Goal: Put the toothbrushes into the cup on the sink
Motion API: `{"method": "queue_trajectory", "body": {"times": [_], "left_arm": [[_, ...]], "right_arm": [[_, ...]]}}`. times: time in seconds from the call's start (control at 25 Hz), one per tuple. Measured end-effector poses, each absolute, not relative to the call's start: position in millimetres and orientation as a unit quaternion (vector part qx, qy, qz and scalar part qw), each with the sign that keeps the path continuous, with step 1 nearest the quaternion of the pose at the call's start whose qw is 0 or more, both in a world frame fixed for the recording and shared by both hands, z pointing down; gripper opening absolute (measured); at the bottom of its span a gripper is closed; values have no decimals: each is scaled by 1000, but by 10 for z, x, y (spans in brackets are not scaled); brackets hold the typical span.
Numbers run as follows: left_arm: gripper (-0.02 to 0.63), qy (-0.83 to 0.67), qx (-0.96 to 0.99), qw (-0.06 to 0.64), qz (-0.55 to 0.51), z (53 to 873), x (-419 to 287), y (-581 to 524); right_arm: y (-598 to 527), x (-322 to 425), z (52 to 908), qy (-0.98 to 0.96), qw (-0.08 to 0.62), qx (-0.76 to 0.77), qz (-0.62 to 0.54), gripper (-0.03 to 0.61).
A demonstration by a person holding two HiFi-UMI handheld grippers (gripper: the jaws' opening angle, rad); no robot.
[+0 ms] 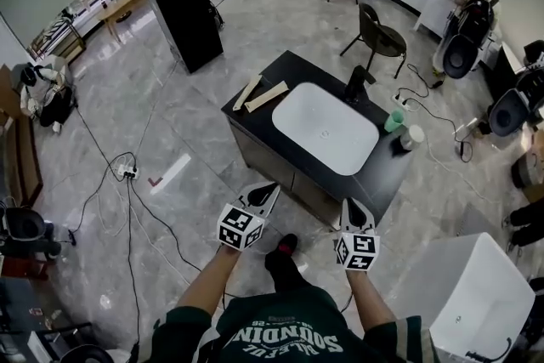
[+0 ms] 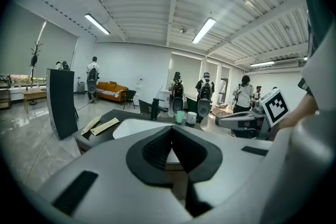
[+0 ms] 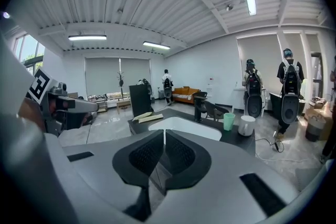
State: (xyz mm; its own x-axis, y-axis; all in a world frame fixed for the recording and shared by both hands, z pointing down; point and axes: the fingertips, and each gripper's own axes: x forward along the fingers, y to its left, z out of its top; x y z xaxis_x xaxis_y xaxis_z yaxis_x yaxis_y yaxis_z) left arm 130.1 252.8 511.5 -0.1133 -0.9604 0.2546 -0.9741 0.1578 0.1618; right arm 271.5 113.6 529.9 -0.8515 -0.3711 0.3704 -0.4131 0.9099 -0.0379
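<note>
Two long beige toothbrush packets (image 1: 263, 95) lie on the left end of the black sink counter (image 1: 255, 119), beside the white basin (image 1: 325, 128). A green cup (image 1: 394, 122) and a white cup (image 1: 413, 137) stand at the counter's right end, past the black faucet (image 1: 357, 85). My left gripper (image 1: 262, 196) and right gripper (image 1: 355, 212) hover short of the counter's near edge, both shut and empty. The left gripper view shows the packets (image 2: 105, 126) and green cup (image 2: 180, 116) beyond its shut jaws. The right gripper view shows the green cup (image 3: 229, 121) and packets (image 3: 147, 118).
A tall black cabinet (image 1: 183, 13) stands behind the sink to the left, a dark chair (image 1: 378, 34) behind it to the right. Cables and a power strip (image 1: 127, 172) trail over the floor at left. A white bin (image 1: 476, 293) sits at the near right.
</note>
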Motion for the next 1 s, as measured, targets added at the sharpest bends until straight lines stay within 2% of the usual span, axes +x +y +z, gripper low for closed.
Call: {"method": "queue_trajectory", "body": {"times": [0.44, 1.0], "left_arm": [[11, -747, 642, 173, 27, 5201, 462, 2046], [11, -745, 639, 189, 34, 5330, -140, 1633]], "right_arm": [[636, 1766, 5483, -956, 201, 196, 82, 43], [379, 1115, 5588, -958, 207, 175, 93, 43]]}}
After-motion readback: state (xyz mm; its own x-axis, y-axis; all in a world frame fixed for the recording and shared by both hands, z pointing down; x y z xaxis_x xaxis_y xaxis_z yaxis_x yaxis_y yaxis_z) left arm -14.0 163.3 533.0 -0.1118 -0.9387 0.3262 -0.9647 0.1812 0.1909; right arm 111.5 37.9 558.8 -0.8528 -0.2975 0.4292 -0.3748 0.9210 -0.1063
